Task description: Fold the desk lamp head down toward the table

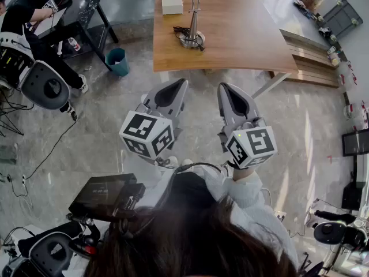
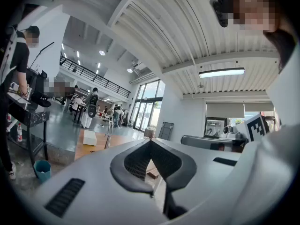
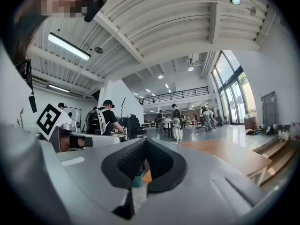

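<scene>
Nearest, I log two items held level and side by side over the grey floor (image 1: pixel 104 137): the left gripper (image 1: pixel 182 83) and the right gripper (image 1: pixel 221 88), each with its marker cube at the end toward me. Both tongs are clenched on themselves with the tips meeting, and each gripper's own view shows nothing caught between the pads. Next out is one teal bin (image 1: pixel 118 61), standing on the floor just beside the near left corner of the wooden table (image 1: pixel 248 39). On the left part of that table stands the desk lamp (image 1: pixel 192 38). It has a round base, a black cable (image 1: pixel 180 31) bunched against that base, and an upright stem. The head view's top edge cuts off its head. Both grippers are well apart from it. Farthest is one white box (image 1: pixel 172 2) on the table beyond the lamp.
</scene>
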`<state>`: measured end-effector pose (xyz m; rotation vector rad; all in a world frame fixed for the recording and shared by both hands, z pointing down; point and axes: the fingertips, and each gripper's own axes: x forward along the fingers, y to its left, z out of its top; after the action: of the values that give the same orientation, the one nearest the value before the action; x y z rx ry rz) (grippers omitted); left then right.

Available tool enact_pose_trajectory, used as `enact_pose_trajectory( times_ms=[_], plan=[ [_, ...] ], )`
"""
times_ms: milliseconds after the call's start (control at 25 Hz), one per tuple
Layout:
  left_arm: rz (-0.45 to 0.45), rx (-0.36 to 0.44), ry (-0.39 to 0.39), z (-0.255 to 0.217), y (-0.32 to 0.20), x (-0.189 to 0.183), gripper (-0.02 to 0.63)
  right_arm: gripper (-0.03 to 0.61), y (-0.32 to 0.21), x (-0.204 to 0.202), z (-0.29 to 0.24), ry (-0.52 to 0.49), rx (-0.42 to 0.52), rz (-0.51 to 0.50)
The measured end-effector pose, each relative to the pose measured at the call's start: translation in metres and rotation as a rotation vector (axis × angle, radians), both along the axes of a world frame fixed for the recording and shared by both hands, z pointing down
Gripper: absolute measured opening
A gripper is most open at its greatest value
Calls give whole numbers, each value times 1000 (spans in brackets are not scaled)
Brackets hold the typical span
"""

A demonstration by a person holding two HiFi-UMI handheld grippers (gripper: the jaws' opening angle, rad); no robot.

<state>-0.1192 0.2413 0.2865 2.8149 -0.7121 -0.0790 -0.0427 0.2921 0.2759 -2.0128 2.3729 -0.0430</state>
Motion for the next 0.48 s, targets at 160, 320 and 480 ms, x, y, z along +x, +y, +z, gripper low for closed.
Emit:
enact_pose_trajectory(
  times_ms=[160, 320, 480],
  plan=[
    [-1, -1, -2, -1, -1, 2, 3, -1, -1, 1, 0, -2, -1, -1],
    [-2, -4, -8, -2, -4, 8, 3, 0, -2, 3, -4, -4, 13, -18],
    [0, -10, -5, -4, -5, 9, 3, 0, -1, 0, -7, -15, 18, -44]
  ],
)
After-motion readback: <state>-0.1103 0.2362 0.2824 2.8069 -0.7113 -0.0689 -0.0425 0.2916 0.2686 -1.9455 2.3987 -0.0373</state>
